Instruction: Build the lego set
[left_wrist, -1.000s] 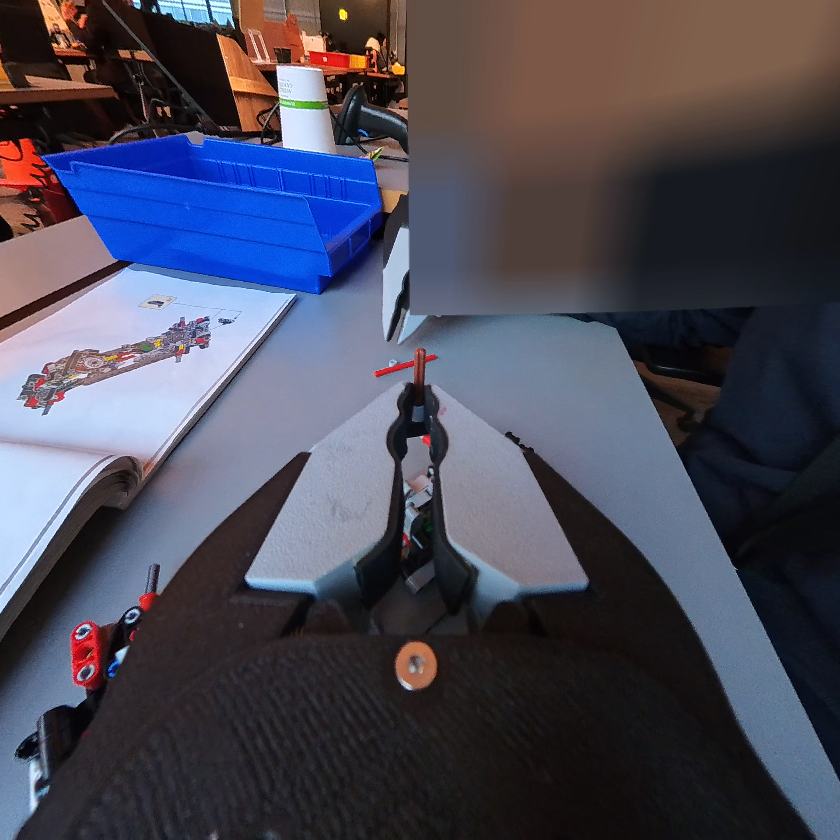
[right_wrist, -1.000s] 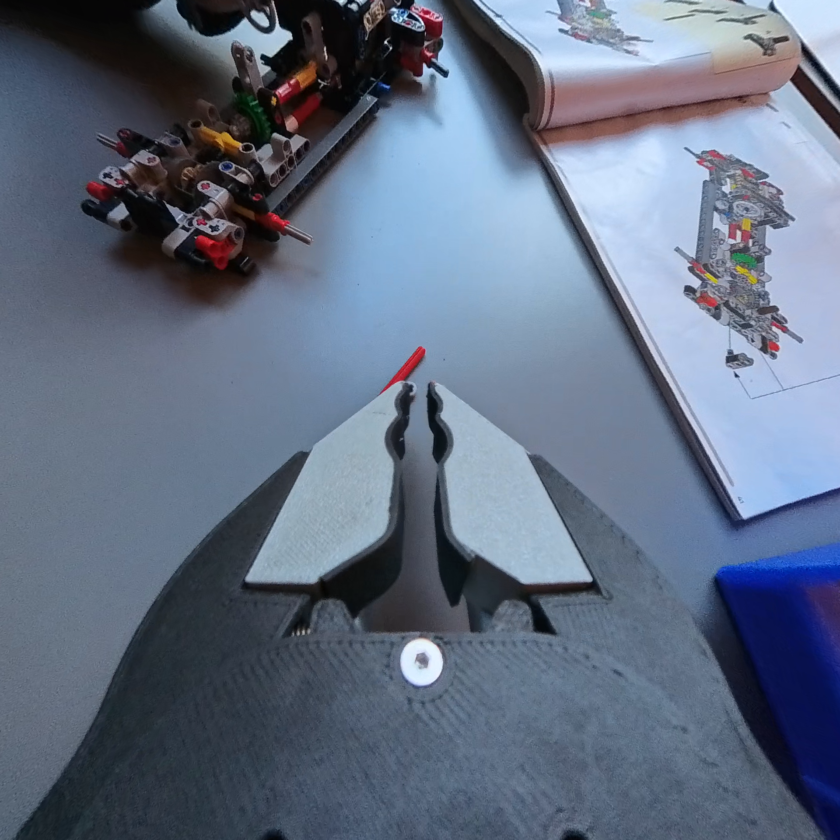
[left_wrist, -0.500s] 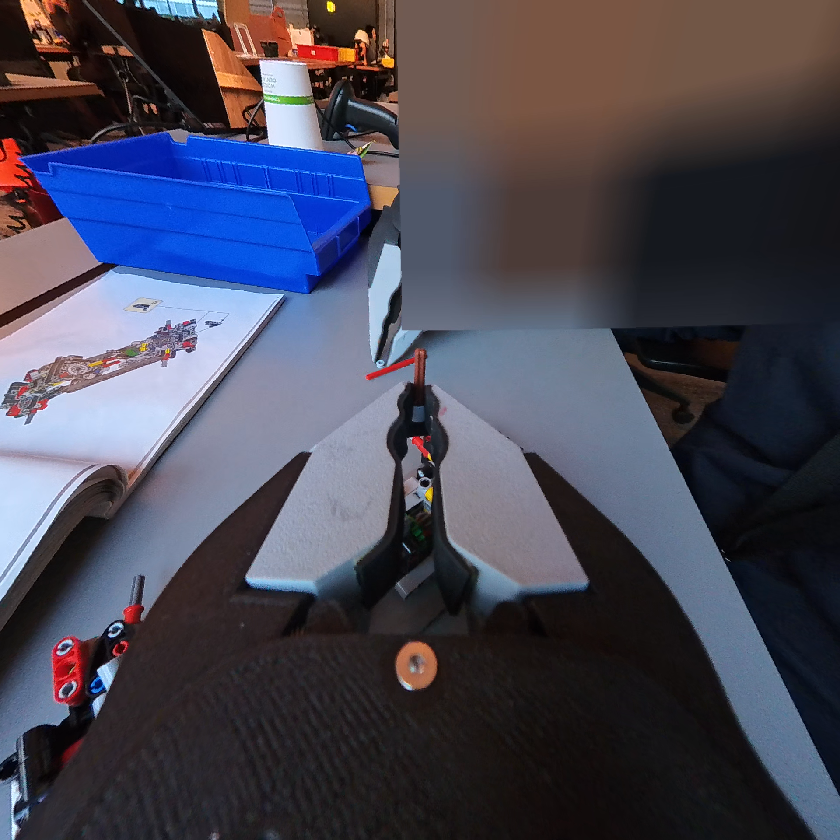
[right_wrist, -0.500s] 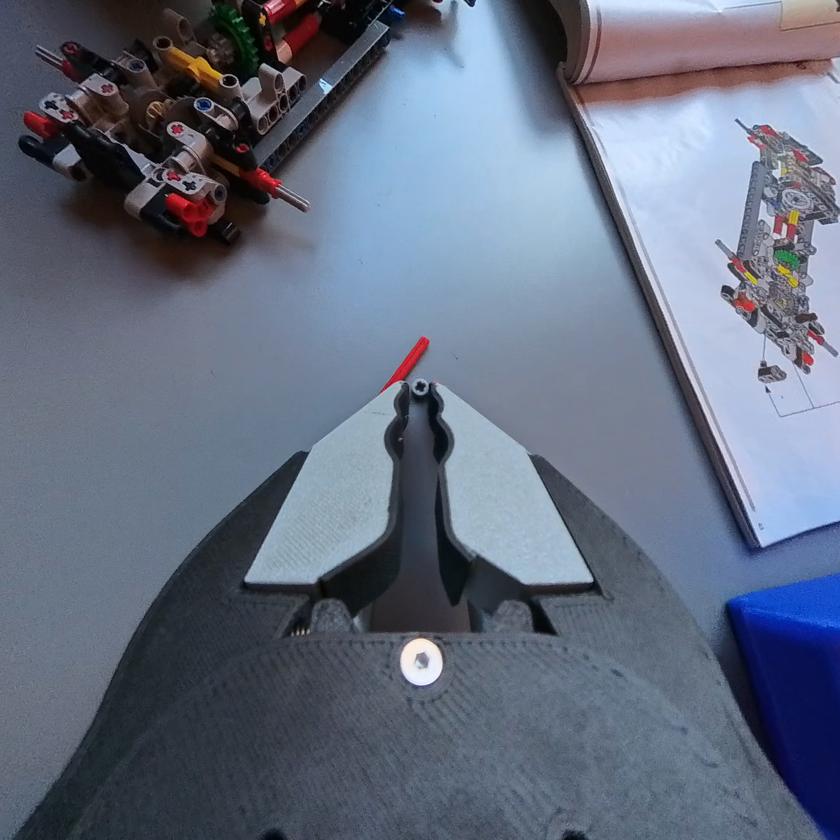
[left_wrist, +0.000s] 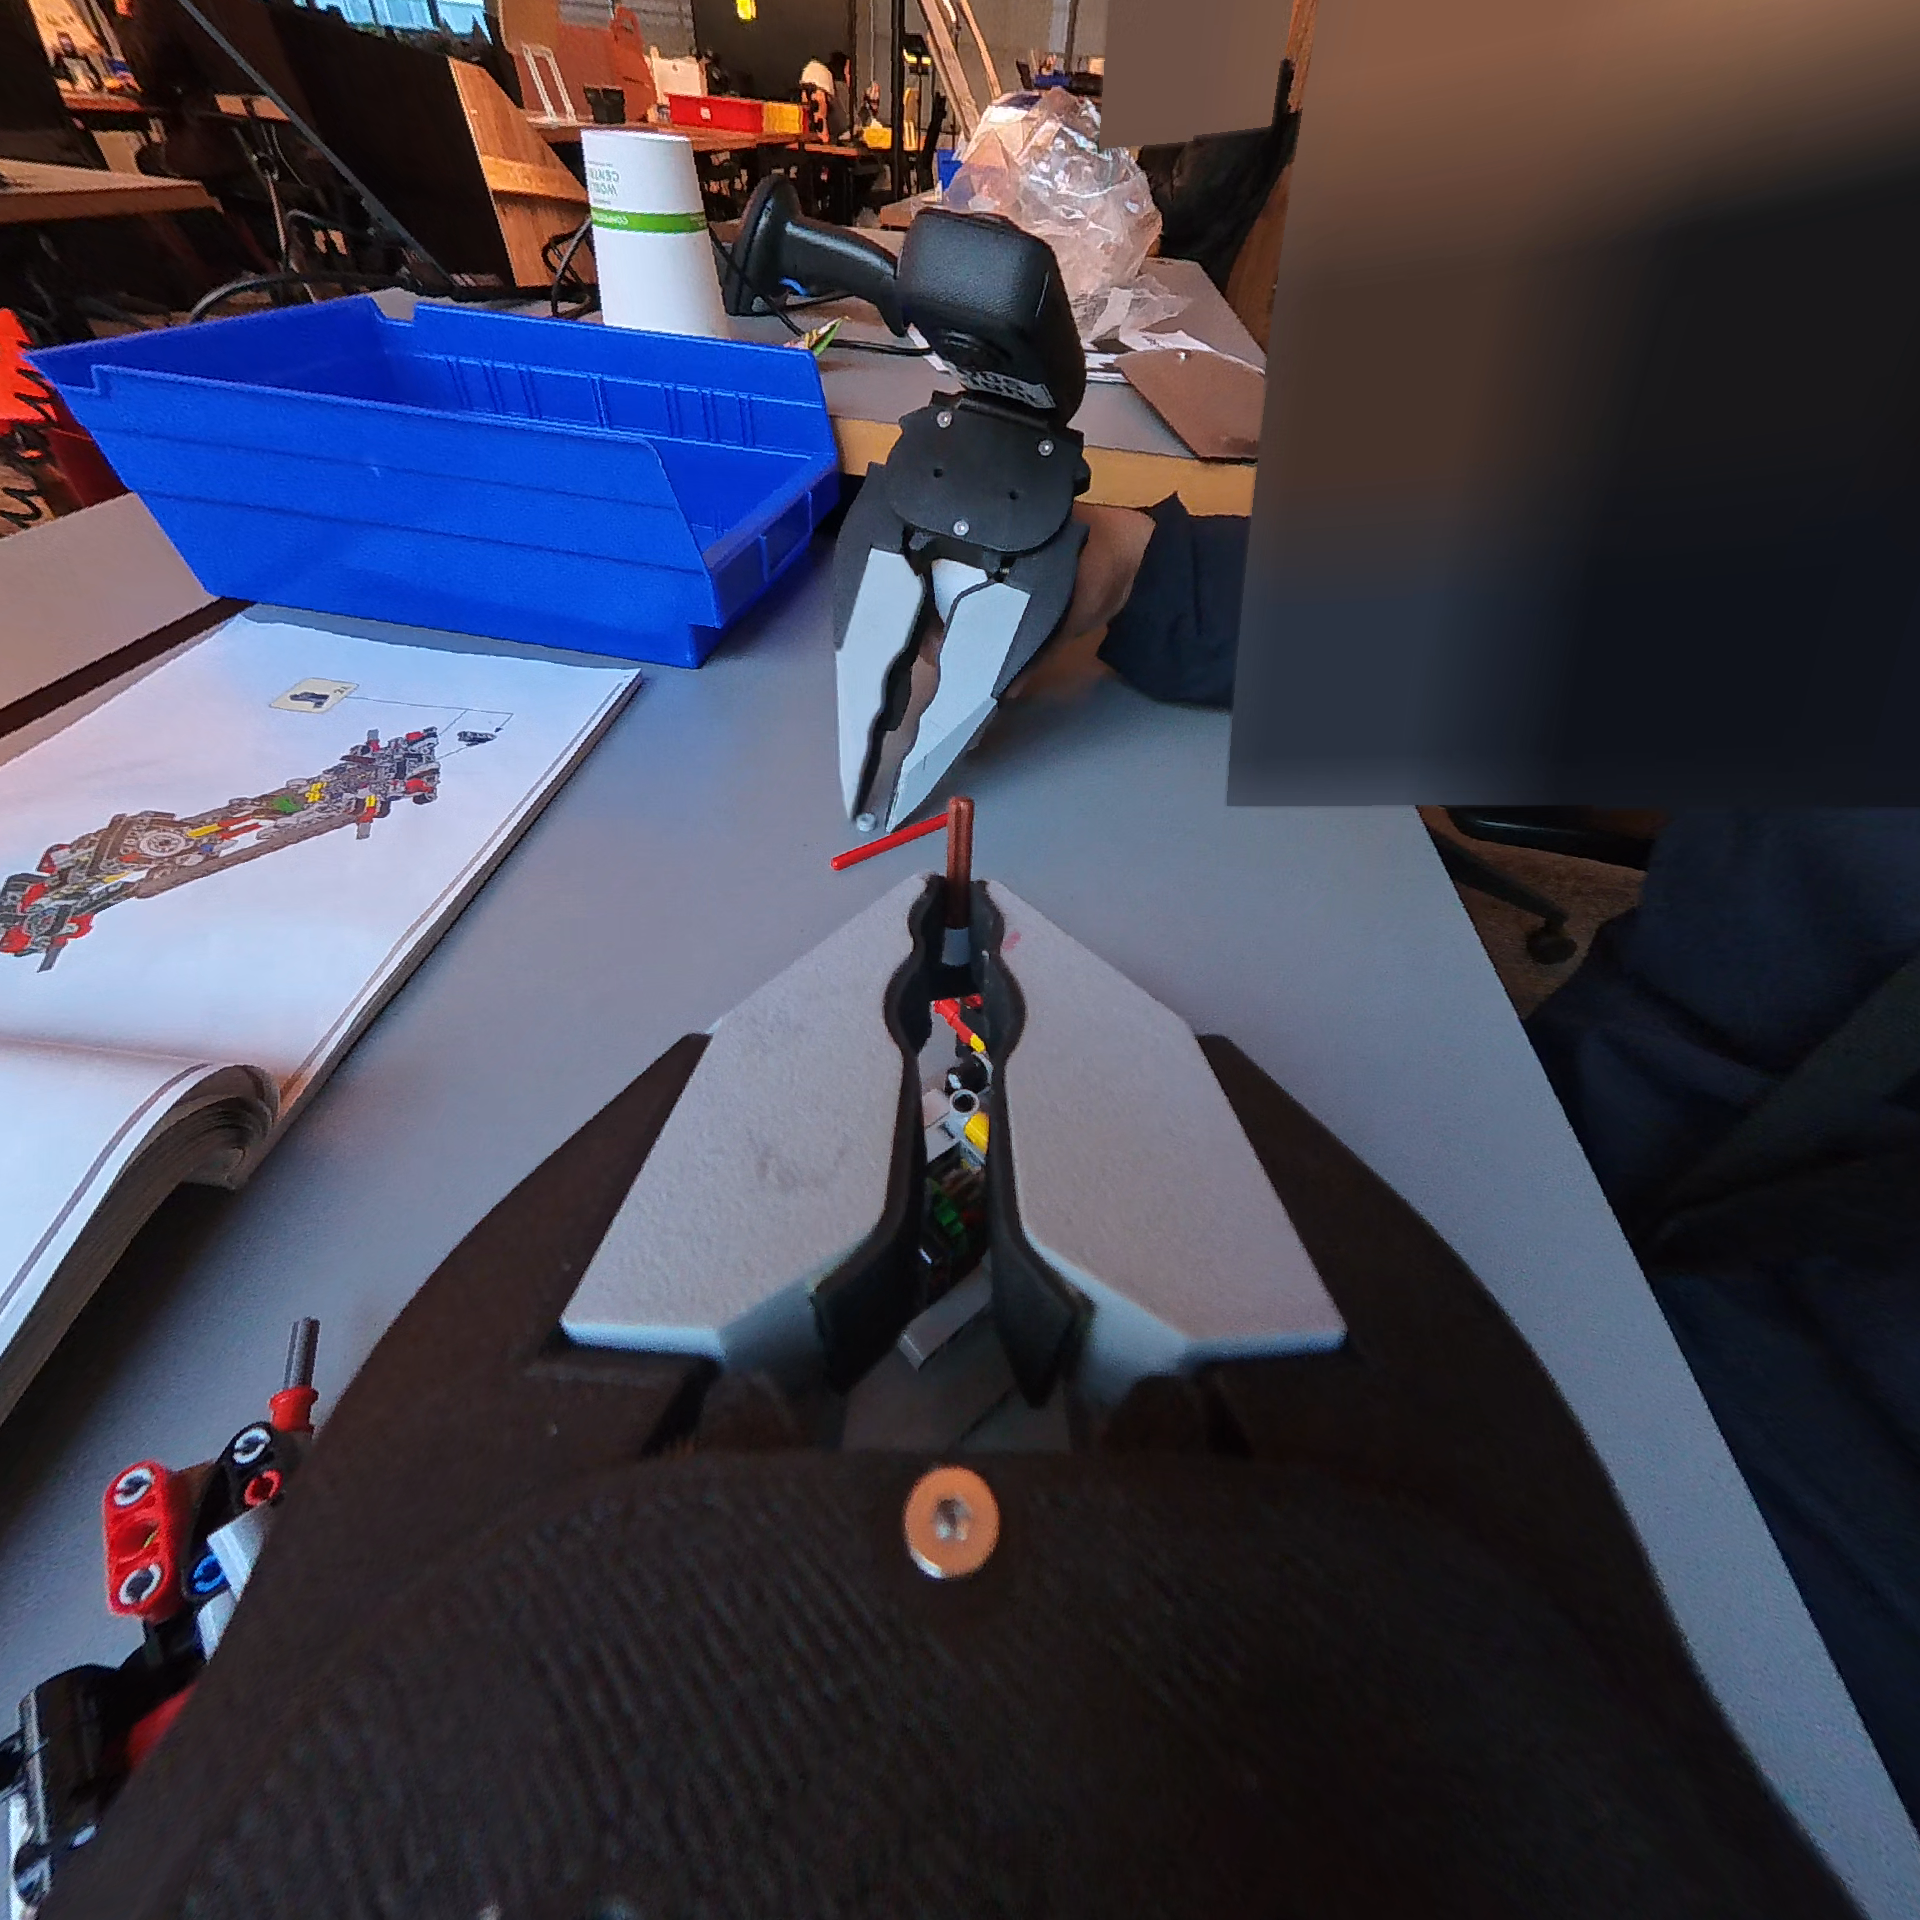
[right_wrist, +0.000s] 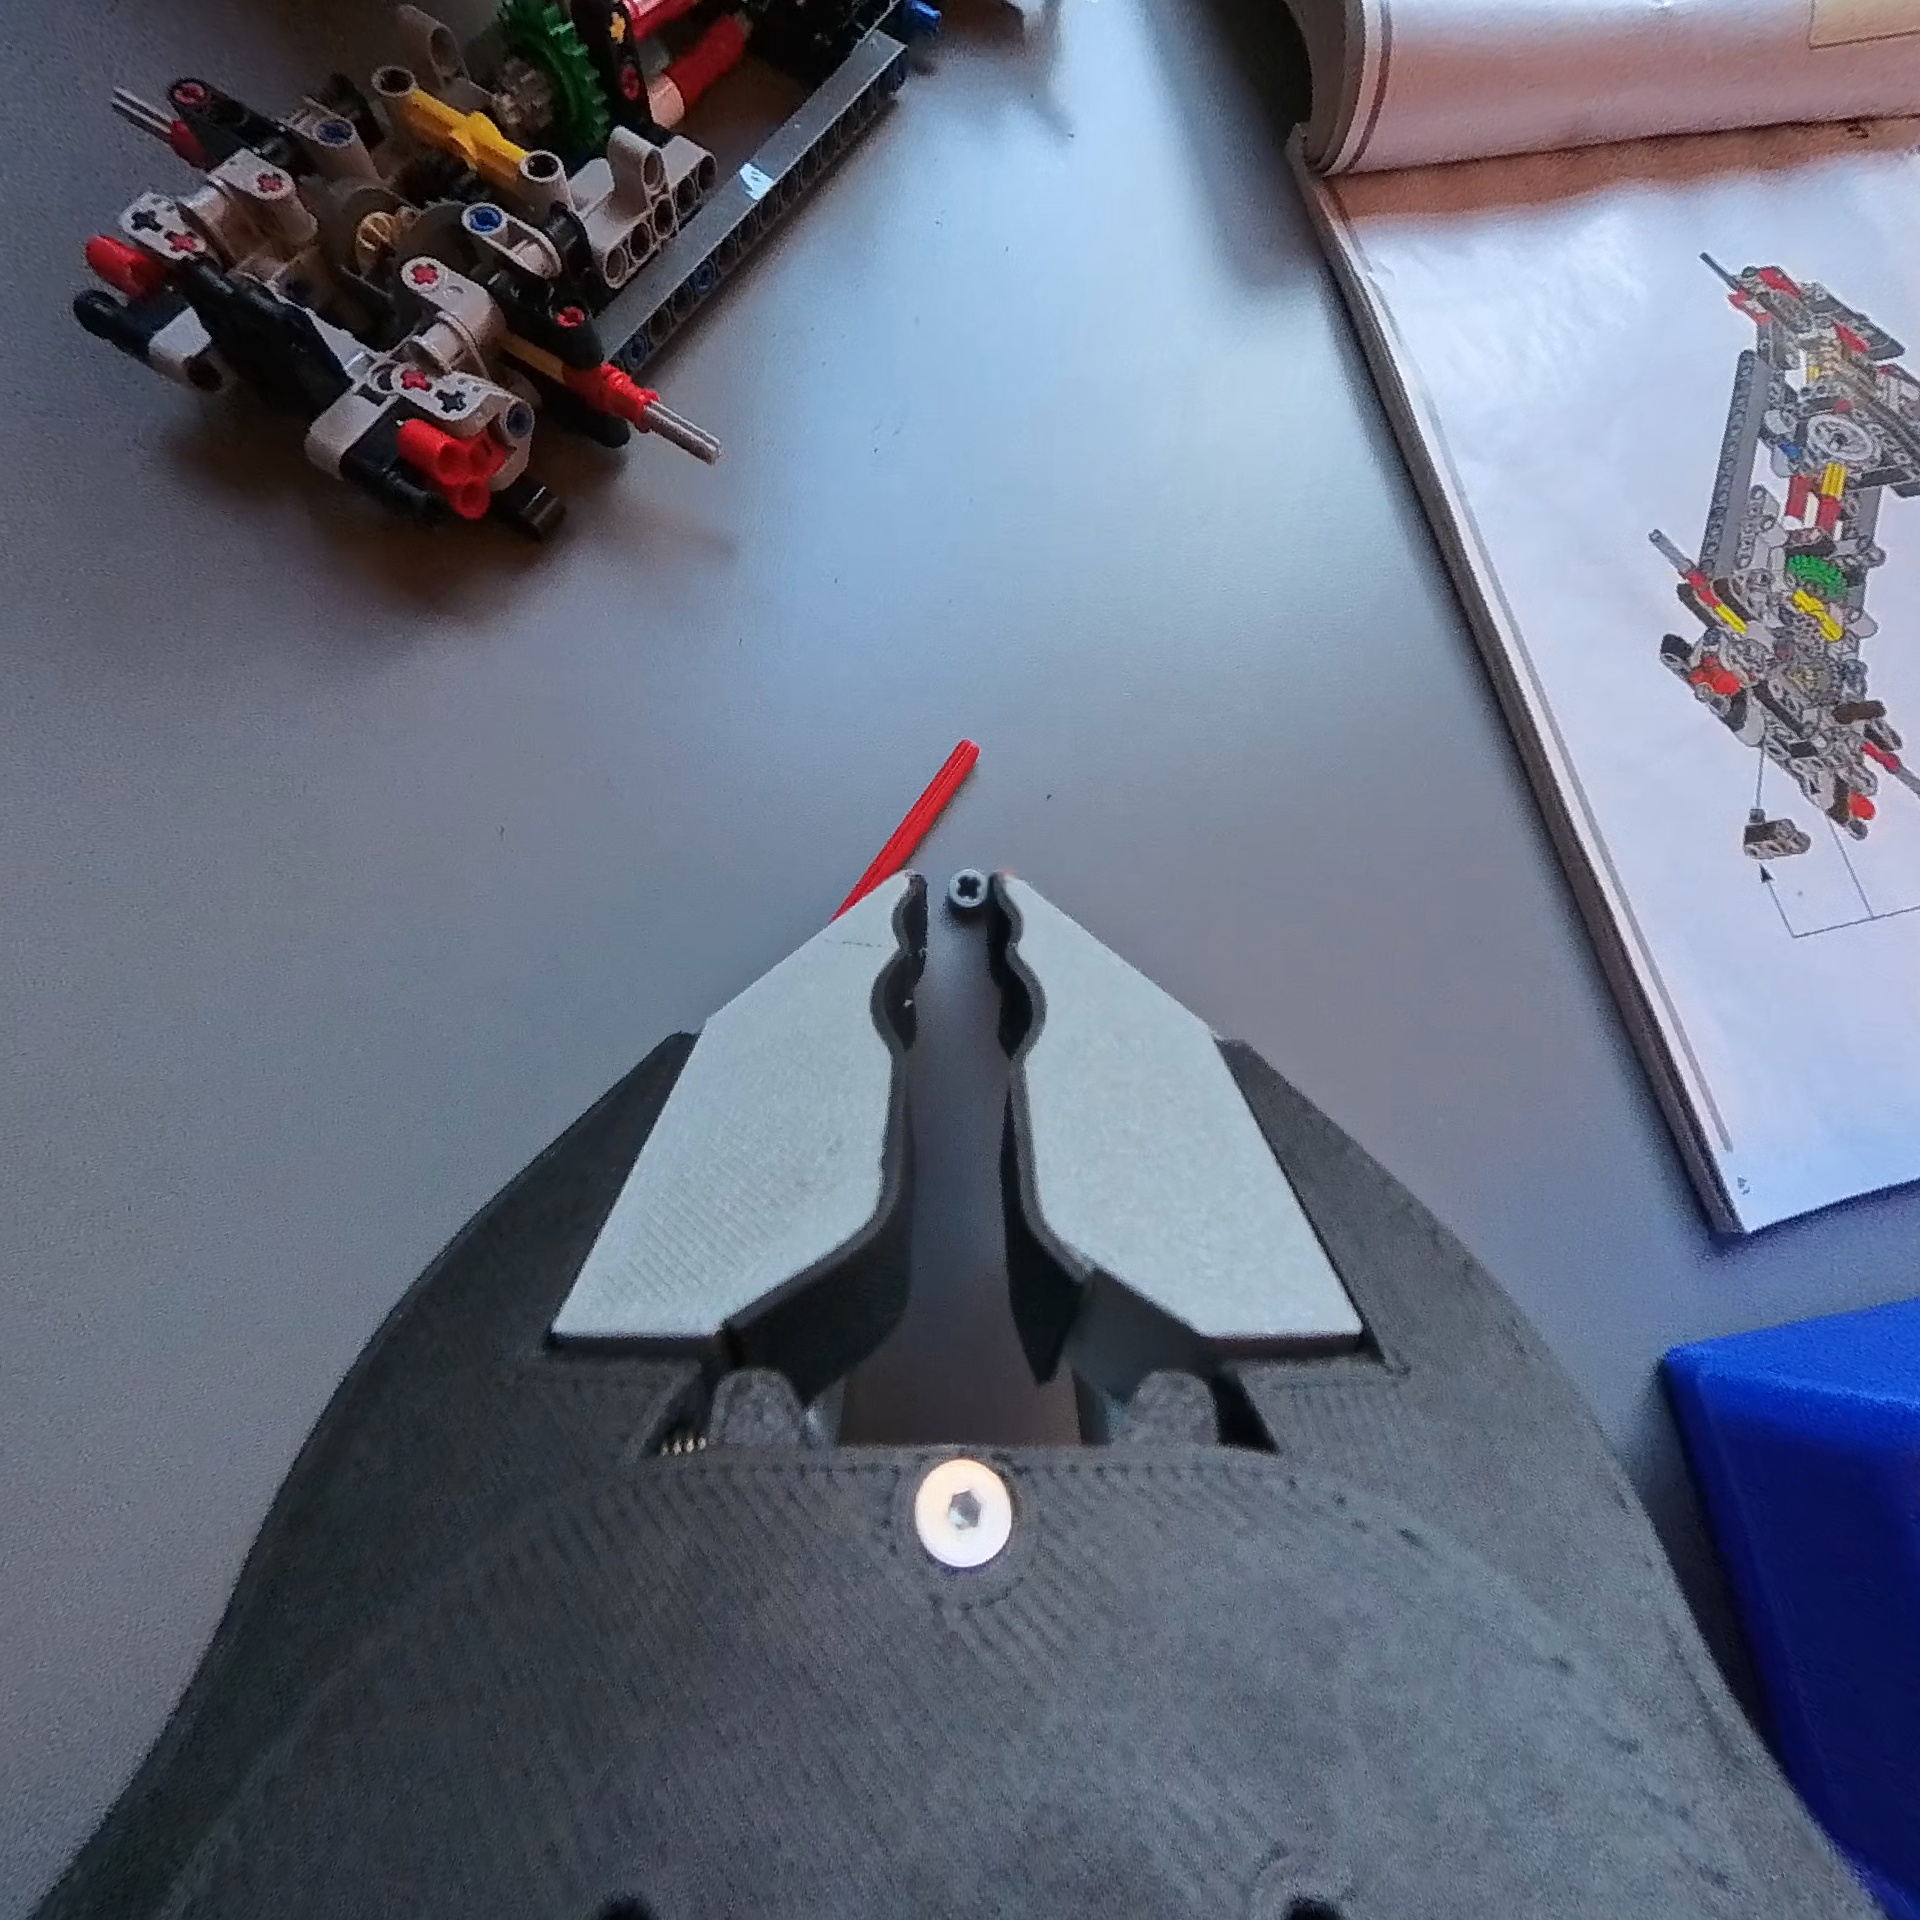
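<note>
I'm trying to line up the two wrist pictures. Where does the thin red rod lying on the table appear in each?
Left wrist view: red rod lies just beyond the left claw, partly behind the brown axle.
Right wrist view: red rod runs out from behind the right claw.
Shared landmark: open instruction booklet.

I work at a grey table (left_wrist: 1195, 935) whose smooth top runs away from me to a far edge. Beyond it on the far right stands a second desk with a pale wooden edge (left_wrist: 1164, 483), crumpled clear plastic (left_wrist: 1060, 177) piled on it. Far left, dark wooden benches (left_wrist: 94, 197) and a slanted wooden panel (left_wrist: 509, 197) fill a dim workshop hall. More tables with red bins (left_wrist: 717, 109) stand deep in the back, under a dark ceiling. Warm orange light falls on the wood there, while cool light washes my table. On the right, past the table's edge, I see brownish floor (left_wrist: 1496, 904) and a chair's castor (left_wrist: 1548, 940).
</note>
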